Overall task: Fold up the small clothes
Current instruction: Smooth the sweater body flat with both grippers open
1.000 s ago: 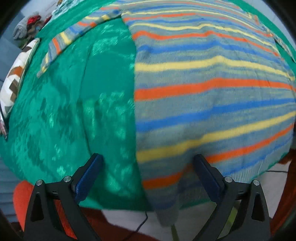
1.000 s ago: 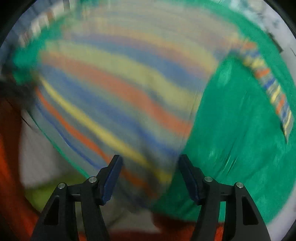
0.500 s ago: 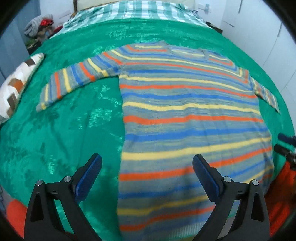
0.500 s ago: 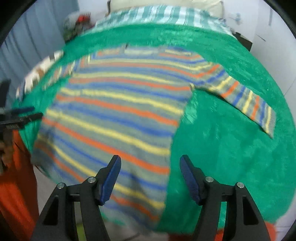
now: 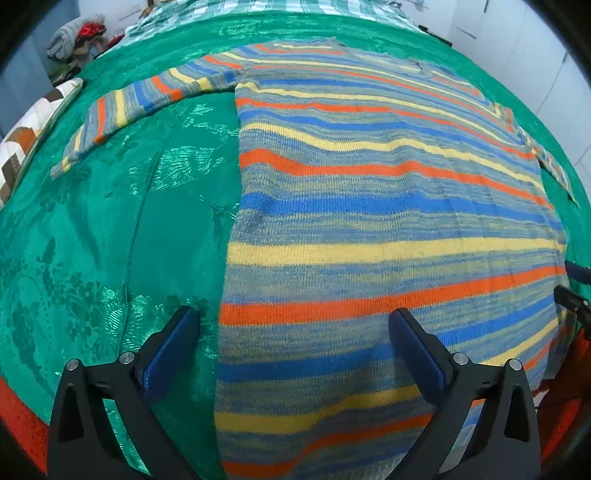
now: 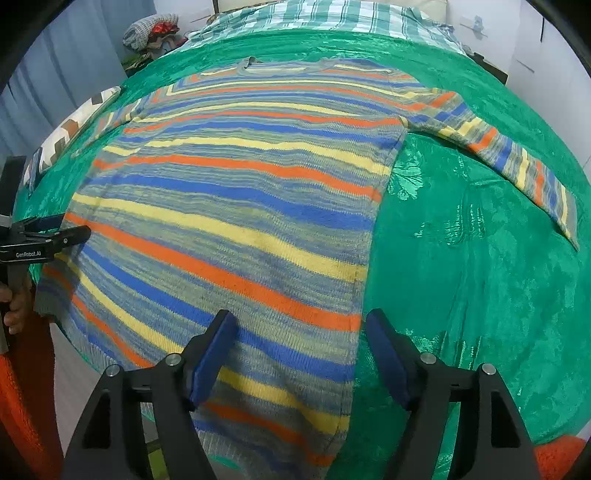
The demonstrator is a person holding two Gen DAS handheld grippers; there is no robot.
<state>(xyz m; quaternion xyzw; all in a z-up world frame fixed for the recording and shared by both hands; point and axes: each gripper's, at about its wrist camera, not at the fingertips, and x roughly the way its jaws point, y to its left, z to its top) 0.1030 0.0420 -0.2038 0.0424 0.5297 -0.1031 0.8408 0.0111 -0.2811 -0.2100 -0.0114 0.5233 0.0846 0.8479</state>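
Note:
A striped knit sweater [image 5: 369, 206] in blue, yellow, orange and grey lies flat and spread on a green bedspread [image 5: 110, 229], sleeves out to both sides. My left gripper [image 5: 295, 332] is open and empty, hovering over the sweater's lower left edge. My right gripper [image 6: 301, 332] is open and empty over the lower right side seam of the sweater [image 6: 240, 206]. The left gripper also shows at the left edge of the right wrist view [image 6: 55, 230]. The hem hangs over the near bed edge.
A brown and white patterned pillow [image 5: 26, 136] lies at the bed's left side. A checked sheet [image 6: 314, 18] covers the far end. A heap of clothes [image 5: 74, 35] sits at the far left. White walls stand to the right. Orange fabric [image 6: 22, 398] is below the bed edge.
Both grippers pulled back and rose from close over the hem, then came a little nearer again. The whole sweater is now in view, lying flat.

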